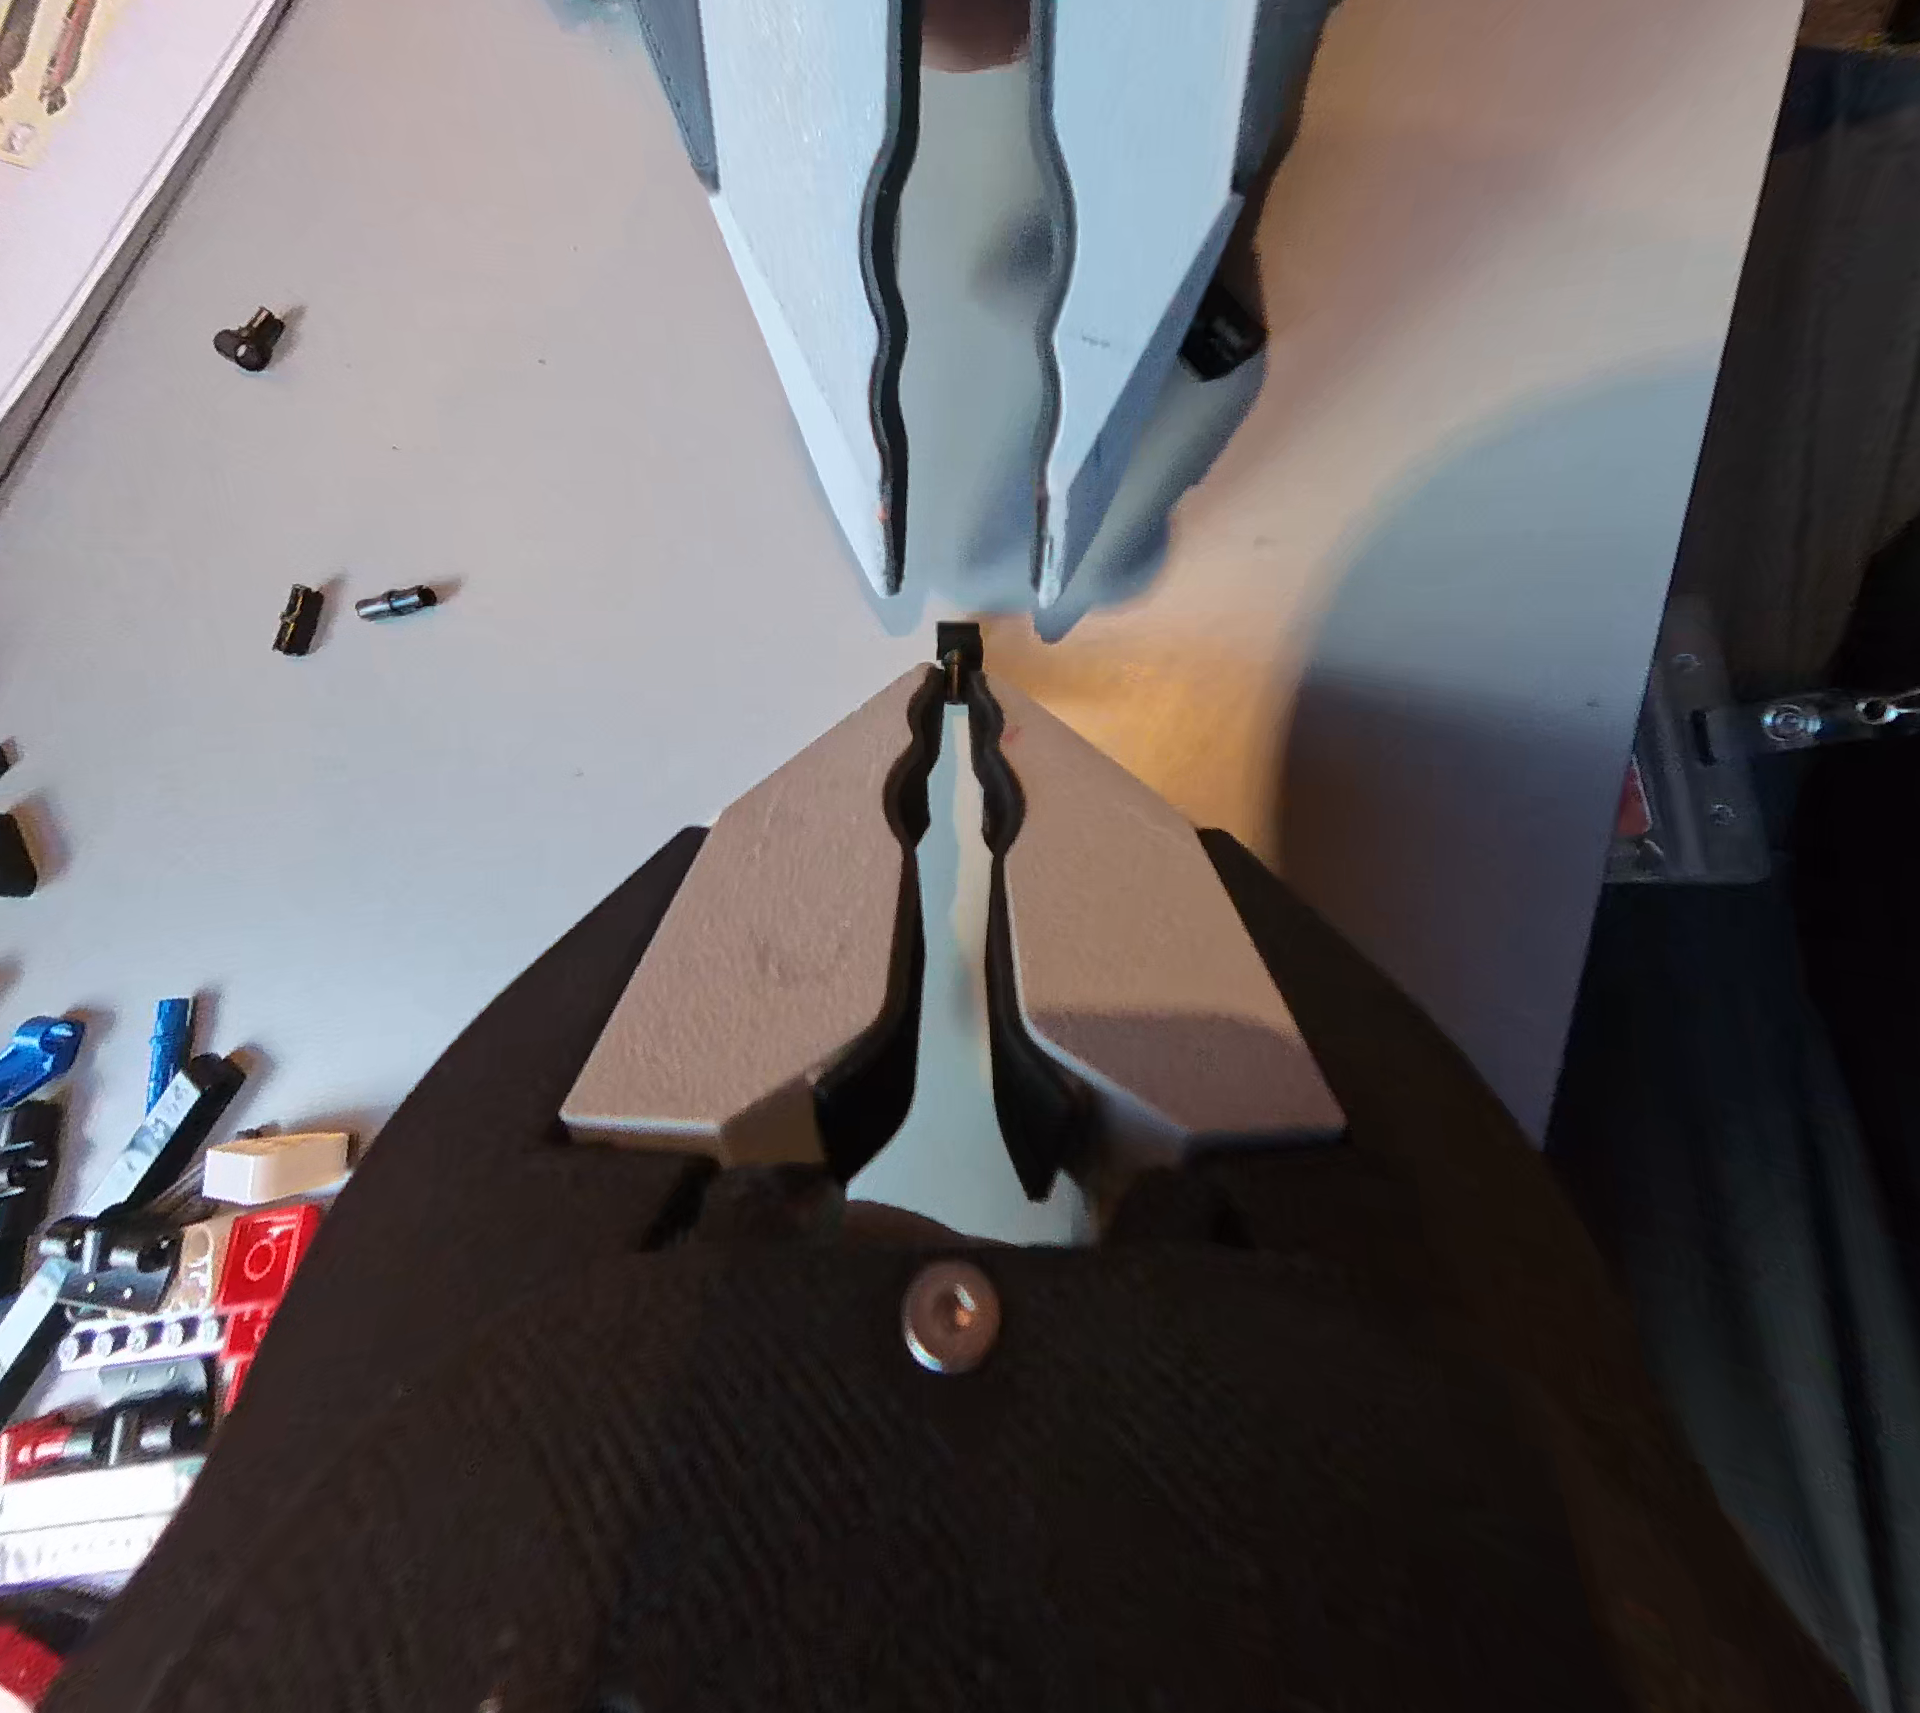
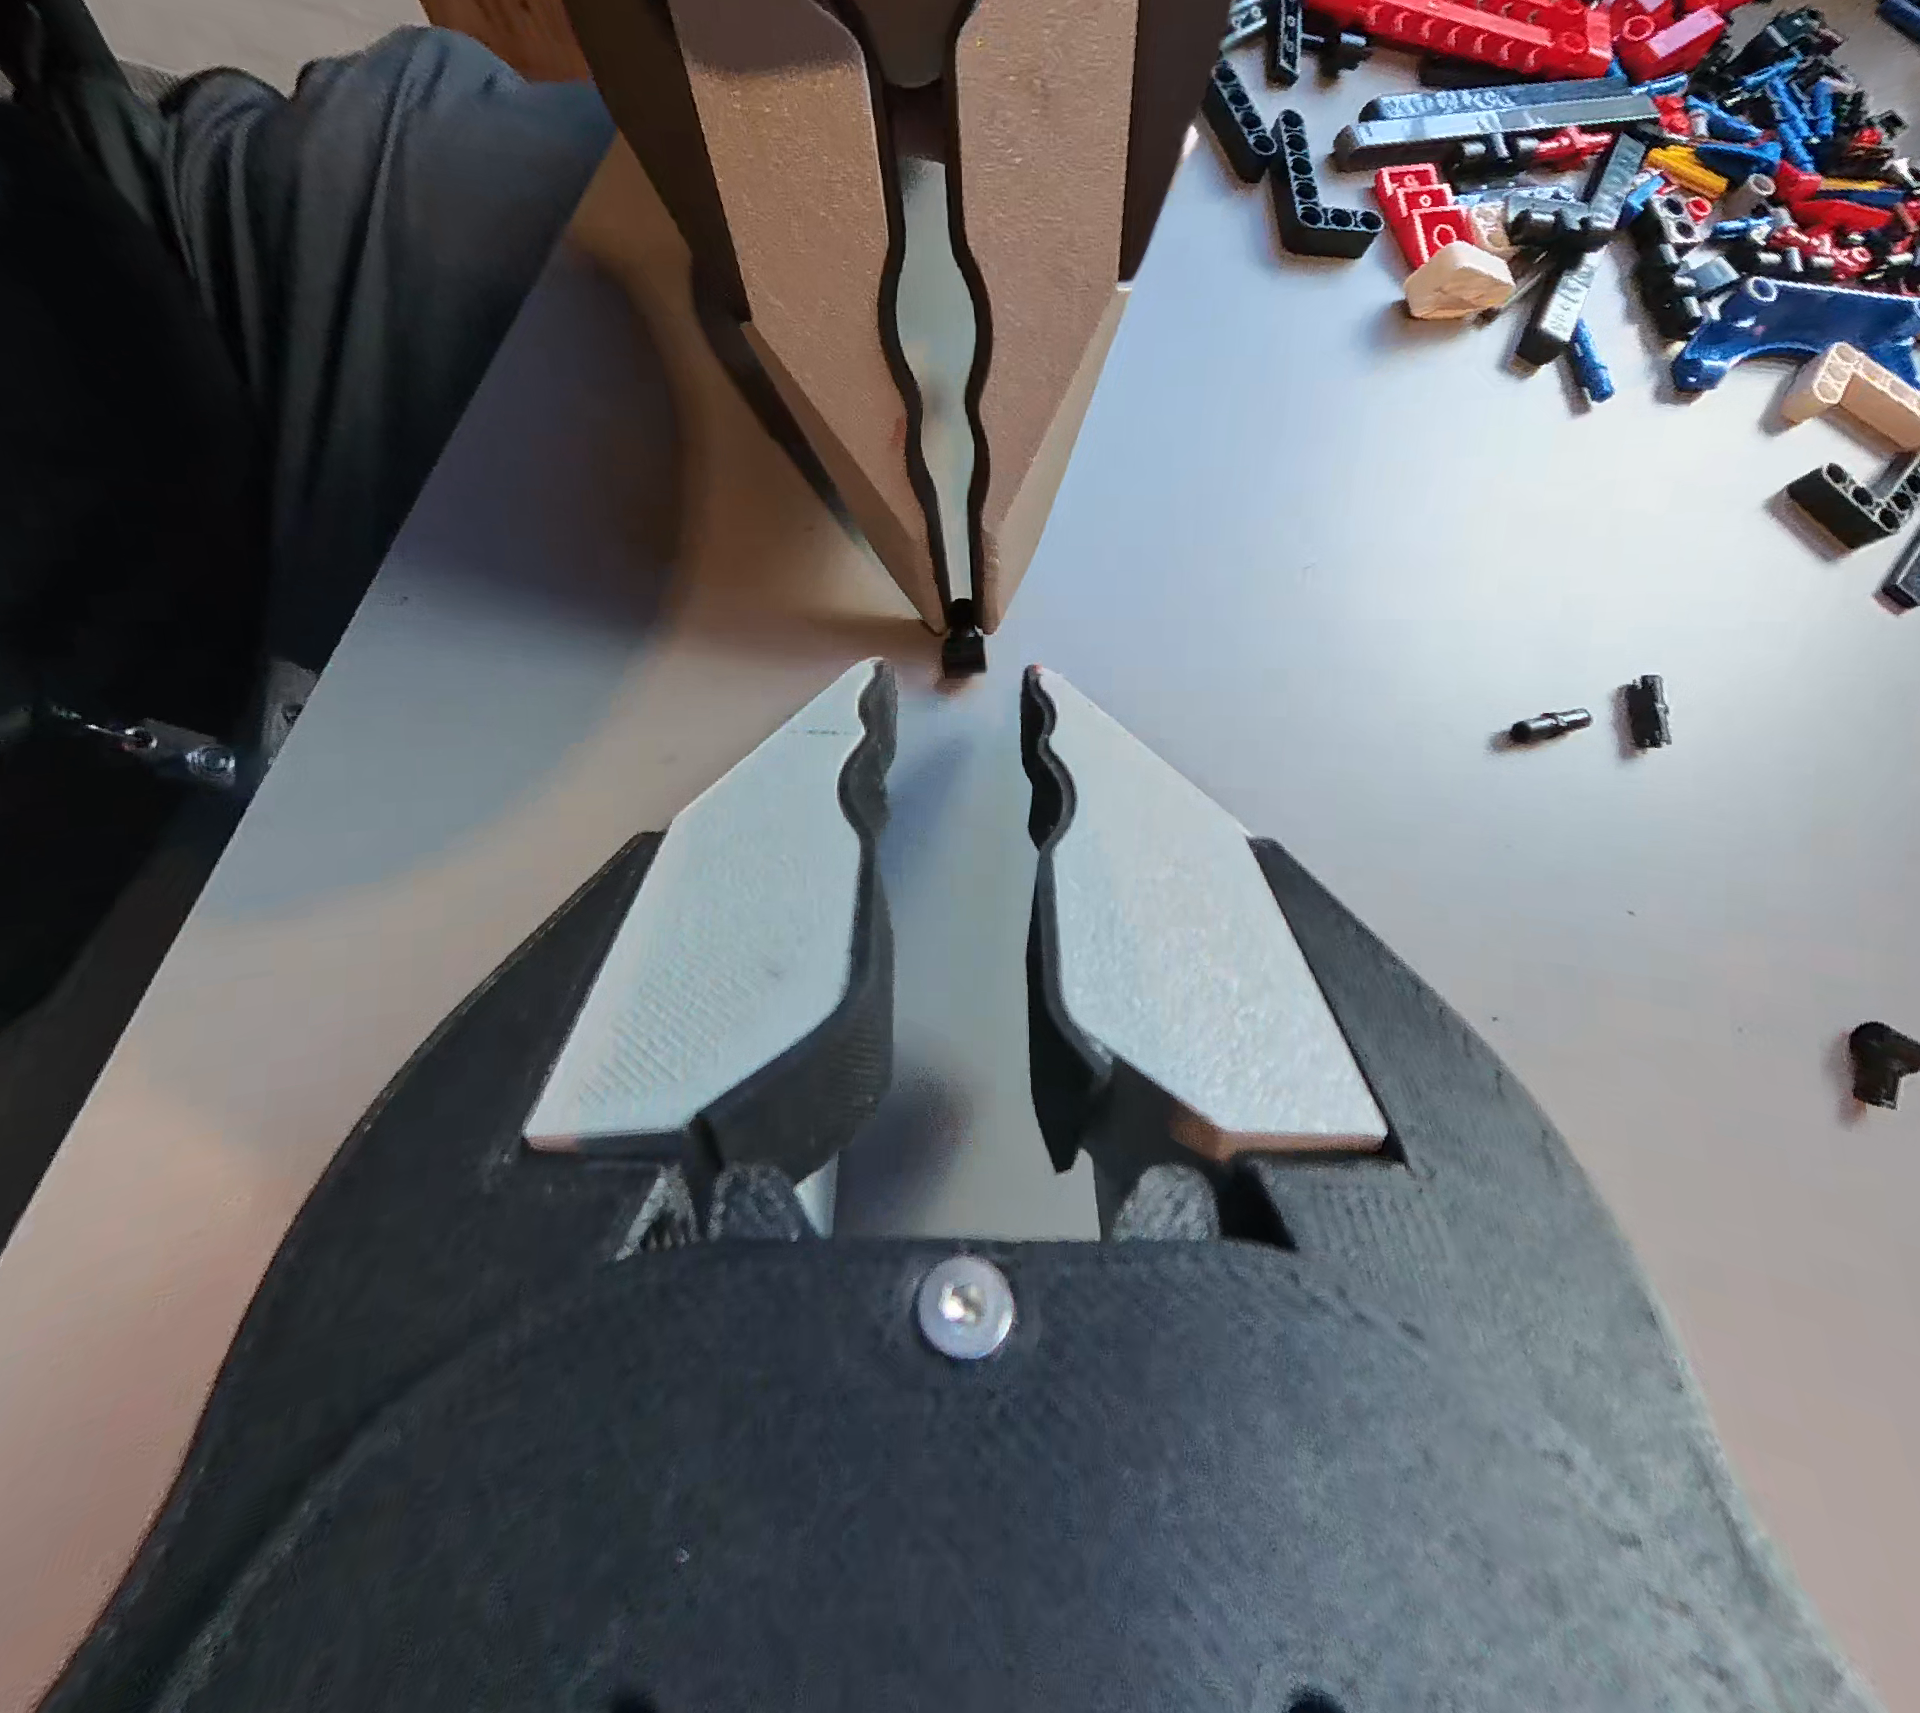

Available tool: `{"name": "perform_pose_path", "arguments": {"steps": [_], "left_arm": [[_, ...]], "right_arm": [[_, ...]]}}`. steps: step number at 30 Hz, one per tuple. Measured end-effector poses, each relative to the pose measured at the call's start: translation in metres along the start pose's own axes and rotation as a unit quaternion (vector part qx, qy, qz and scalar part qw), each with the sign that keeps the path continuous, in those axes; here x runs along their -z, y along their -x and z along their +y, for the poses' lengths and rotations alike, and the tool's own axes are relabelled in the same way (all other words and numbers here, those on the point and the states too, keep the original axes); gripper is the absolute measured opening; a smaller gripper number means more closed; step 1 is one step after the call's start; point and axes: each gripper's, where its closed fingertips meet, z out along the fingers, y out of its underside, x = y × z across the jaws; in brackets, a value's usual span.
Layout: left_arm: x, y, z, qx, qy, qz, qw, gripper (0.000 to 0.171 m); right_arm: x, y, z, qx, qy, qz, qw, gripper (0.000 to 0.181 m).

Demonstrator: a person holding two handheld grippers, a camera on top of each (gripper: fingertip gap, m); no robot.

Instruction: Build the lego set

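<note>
Left gripper (image 1: 954, 695): tan fingers closing on a small black peg (image 1: 957, 647), pinching it at the very tips; the peg's blocky head is sticking out past the fingertips, just above the white table (image 1: 540, 437).

Right gripper (image 2: 958, 689): pale grey fingers standing apart, holding nothing; tips facing the left gripper head-on, with the black peg sitting just in front of the gap between them. In the left wrist view the same gripper (image 1: 966, 598) is coming down from the top edge, its tips just beyond the peg and not touching it.

Loose parts on the table, well apart from the grippers:
- short black pin (image 1: 393, 602) lying on its side, with a black connector (image 1: 296, 619) just beside it; the same pair is showing in the right wrist view, pin (image 2: 1550, 725) and connector (image 2: 1648, 711).
- black elbow piece (image 1: 249, 336) lying alone, nearer the booklet.
- instruction booklet (image 1: 114, 136) lying flat at the table's far left corner.
- pile of bricks (image 2: 1621, 105), red, blue, black, grey and cream, spreading across the table's upper right in the right wrist view; part of it is showing at the lower left of the left wrist view.

A person's dark-trousered leg (image 2: 343, 261) is showing beyond the table edge.
</note>
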Motion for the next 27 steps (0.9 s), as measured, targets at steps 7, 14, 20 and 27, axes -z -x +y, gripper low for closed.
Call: {"name": "perform_pose_path", "arguments": {"steps": [7, 14, 20, 27], "left_arm": [[-0.005, -0.004, -0.006, -0.003, 0.0, 0.009, 1.0, 0.002], [-0.007, -0.004, -0.008, -0.025, -0.001, -0.011, 1.0, 0.002], [-0.003, 0.004, -0.012, -0.081, 0.003, -0.075, 0.994, 0.029], [-0.007, 0.01, -0.018, -0.256, 0.051, -0.18, 0.948, 0.011]], "right_arm": [[-0.002, 0.001, 0.003, 0.012, 0.011, 0.003, 1.0, 0.014], [-0.004, 0.002, 0.008, 0.007, 0.032, 0.005, 0.999, 0.005], [0.005, -0.005, 0.011, -0.146, 0.014, -0.054, 0.988, 0.005], [0.011, 0.0, 0.008, -0.25, -0.011, -0.129, 0.96, 0.004]]}}
